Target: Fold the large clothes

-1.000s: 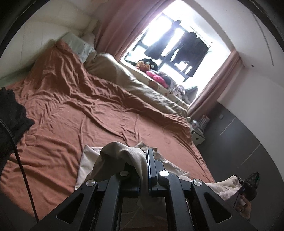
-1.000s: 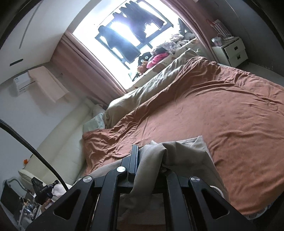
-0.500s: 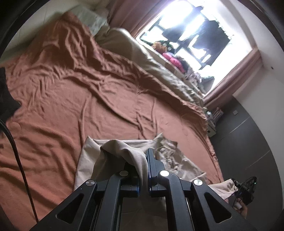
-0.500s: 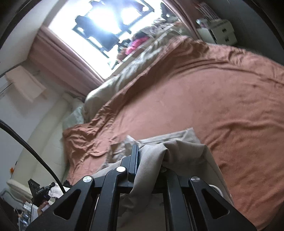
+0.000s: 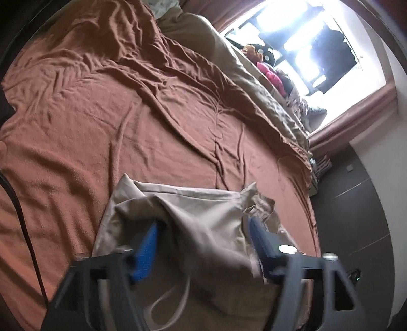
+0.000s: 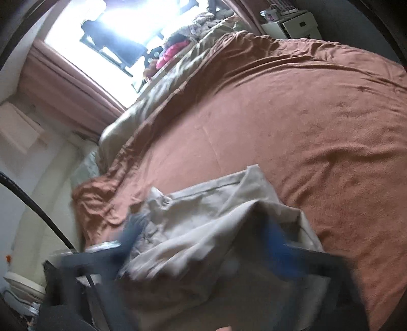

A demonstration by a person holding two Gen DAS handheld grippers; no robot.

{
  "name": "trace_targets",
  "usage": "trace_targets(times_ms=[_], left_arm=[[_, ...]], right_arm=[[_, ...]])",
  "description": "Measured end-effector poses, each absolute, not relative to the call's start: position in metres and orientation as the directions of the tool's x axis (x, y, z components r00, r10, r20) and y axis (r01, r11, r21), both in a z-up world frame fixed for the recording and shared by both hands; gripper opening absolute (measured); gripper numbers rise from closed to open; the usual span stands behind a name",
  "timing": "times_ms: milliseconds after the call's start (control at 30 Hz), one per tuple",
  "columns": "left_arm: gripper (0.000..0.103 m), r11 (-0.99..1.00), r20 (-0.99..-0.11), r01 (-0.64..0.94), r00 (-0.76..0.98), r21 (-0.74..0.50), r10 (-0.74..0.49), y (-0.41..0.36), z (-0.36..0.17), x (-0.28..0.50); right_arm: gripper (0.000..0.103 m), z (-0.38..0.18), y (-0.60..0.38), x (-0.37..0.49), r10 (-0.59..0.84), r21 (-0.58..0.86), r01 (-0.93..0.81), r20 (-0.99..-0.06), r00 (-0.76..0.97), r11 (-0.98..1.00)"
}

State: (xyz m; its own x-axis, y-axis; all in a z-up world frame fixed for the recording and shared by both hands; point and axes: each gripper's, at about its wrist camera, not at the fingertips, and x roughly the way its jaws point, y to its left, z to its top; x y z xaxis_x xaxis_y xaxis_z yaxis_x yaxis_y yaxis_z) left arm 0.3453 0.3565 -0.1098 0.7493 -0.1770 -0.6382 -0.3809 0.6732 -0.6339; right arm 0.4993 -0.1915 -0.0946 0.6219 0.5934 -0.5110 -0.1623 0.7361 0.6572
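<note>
A beige garment [image 5: 193, 203] lies in a partly folded heap at the near edge of the brown bedspread [image 5: 127, 114]. My left gripper [image 5: 203, 226] stands over it, its jaws opening with blue pads wide apart; a loose fold of the cloth lies between them, no longer pinched. In the right wrist view the same beige garment [image 6: 203, 224] slumps under my right gripper [image 6: 206, 229], whose blurred jaws are also opening. The cloth drapes between the fingers without being gripped.
A beige duvet [image 5: 241, 71] is bunched along the far side of the bed under a bright window [image 5: 305, 38] with dark clothes hanging. A white bedside cabinet [image 6: 292, 24] stands past the bed's far corner. A black cable [image 5: 23, 216] hangs at the left.
Both grippers held pinched folds of the beige garment, moved down toward the bed and have now sprung apart, letting the cloth drop onto the bedspread.
</note>
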Motion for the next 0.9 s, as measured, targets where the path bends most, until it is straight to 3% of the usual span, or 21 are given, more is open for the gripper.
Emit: trace_targets(times_ms=[33, 167, 533, 700, 767, 900], left_arm=[[0.084, 0.676, -0.64, -0.385, 0.75, -0.629, -0.169, 0.355, -0.105, 0.343], [0.084, 0.685, -0.633, -0.382, 0.759, -0.62, -0.15, 0.349, -0.09, 0.336], [0.084, 0.819, -0.699, -0.328, 0.705, -0.471, -0.12, 0.298, -0.084, 0.322], [0.082, 0.863, -0.763, -0.318, 0.637, -0.393, -0.112, 0.282, -0.107, 0.33], [0.082, 0.877, -0.789, -0.297, 0.599, -0.378, -0.137, 0.274, -0.119, 0.339], [0.082, 0.895, -0.831, -0.268, 0.529, -0.357, -0.173, 0.259, -0.142, 0.362]], right_arm=[[0.103, -0.092, -0.193, 0.497, 0.601, 0.664, -0.167, -0.504, 0.621, 0.729], [0.103, -0.081, -0.19, 0.481, 0.632, 0.681, -0.185, -0.496, 0.596, 0.709], [0.103, -0.061, -0.13, 0.462, 0.587, 0.489, -0.327, -0.628, 0.511, 0.809], [0.091, -0.061, -0.082, 0.46, 0.554, 0.399, -0.393, -0.687, 0.469, 0.828], [0.074, -0.068, -0.062, 0.463, 0.535, 0.371, -0.406, -0.719, 0.444, 0.835], [0.073, -0.078, -0.033, 0.475, 0.487, 0.314, -0.417, -0.765, 0.421, 0.853]])
